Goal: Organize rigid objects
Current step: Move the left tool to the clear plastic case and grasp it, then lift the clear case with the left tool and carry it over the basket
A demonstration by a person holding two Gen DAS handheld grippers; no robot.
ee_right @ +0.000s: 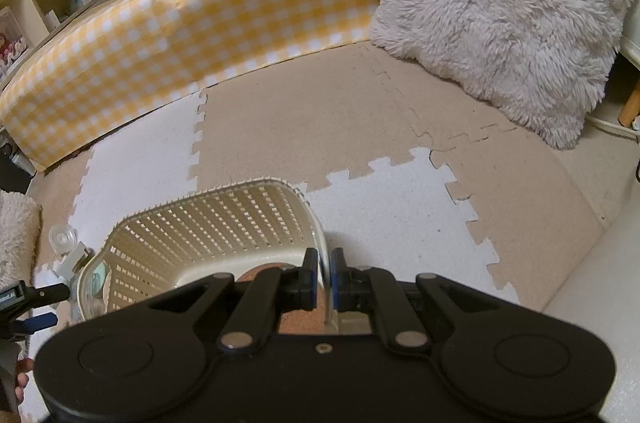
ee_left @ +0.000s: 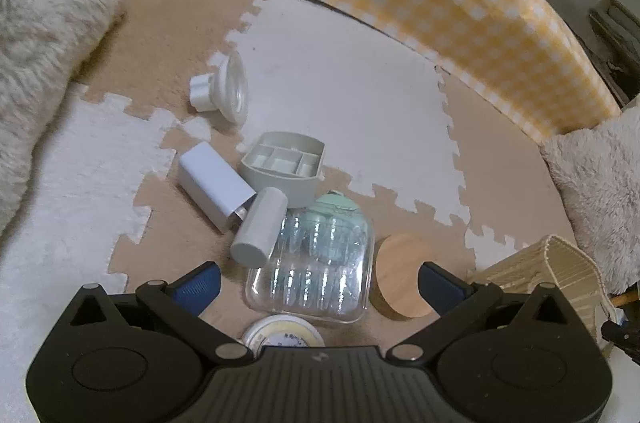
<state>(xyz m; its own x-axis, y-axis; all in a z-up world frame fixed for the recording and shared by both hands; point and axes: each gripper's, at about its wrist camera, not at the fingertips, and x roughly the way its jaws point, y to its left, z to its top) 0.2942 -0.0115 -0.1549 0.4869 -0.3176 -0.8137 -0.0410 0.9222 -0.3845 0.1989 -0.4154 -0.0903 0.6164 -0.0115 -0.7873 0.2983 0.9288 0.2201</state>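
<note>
Left gripper (ee_left: 319, 279) hovers, jaws wide apart, over a clear plastic case (ee_left: 310, 263) while the right gripper (ee_right: 324, 279) clamps the basket rim.

The case, the landmark, lies on the foam puzzle mat (ee_left: 360, 95); a grey cylinder (ee_left: 260, 231) leans on its left edge, a white rectangular block (ee_left: 214, 185) beyond that; a grey divided tray (ee_left: 286, 165) sits behind the case, a wooden disc (ee_left: 402, 275) to its right, a round tin (ee_left: 284, 333) in front; the cream slatted basket (ee_right: 208, 227), further right, seems pinned by its rim to steady it for loading.
</note>
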